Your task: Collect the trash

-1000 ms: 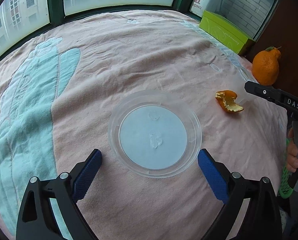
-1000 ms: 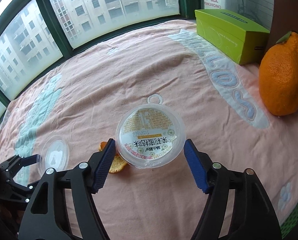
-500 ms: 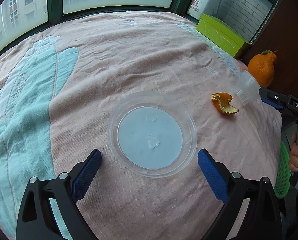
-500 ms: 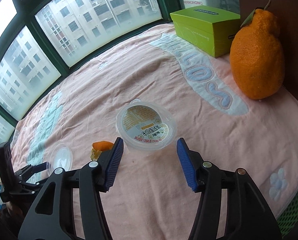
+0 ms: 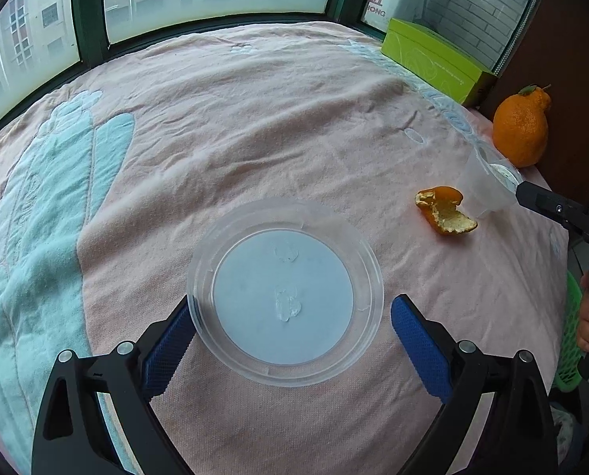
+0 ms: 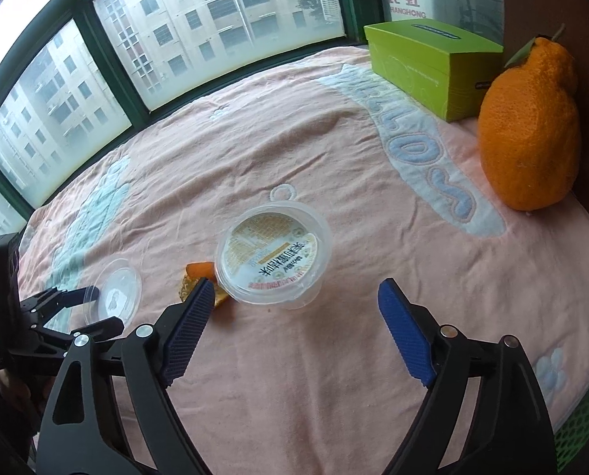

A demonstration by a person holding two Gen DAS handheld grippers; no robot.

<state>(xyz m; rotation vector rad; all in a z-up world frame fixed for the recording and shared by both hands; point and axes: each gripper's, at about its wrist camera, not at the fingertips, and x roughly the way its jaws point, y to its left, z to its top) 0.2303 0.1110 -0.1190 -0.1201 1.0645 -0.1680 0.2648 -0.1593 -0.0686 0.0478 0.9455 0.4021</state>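
On the pink blanket (image 5: 278, 126), our left tool (image 5: 288, 328) stays wide around the clear plastic lid (image 5: 284, 291). Beside the orange peel (image 6: 199, 281), our right tool (image 6: 294, 308) has just opened, freeing the labelled plastic cup (image 6: 272, 257) onto the blanket, still uncollected.

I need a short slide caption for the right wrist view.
Open right gripper behind a sealed plastic cup beside orange peel.
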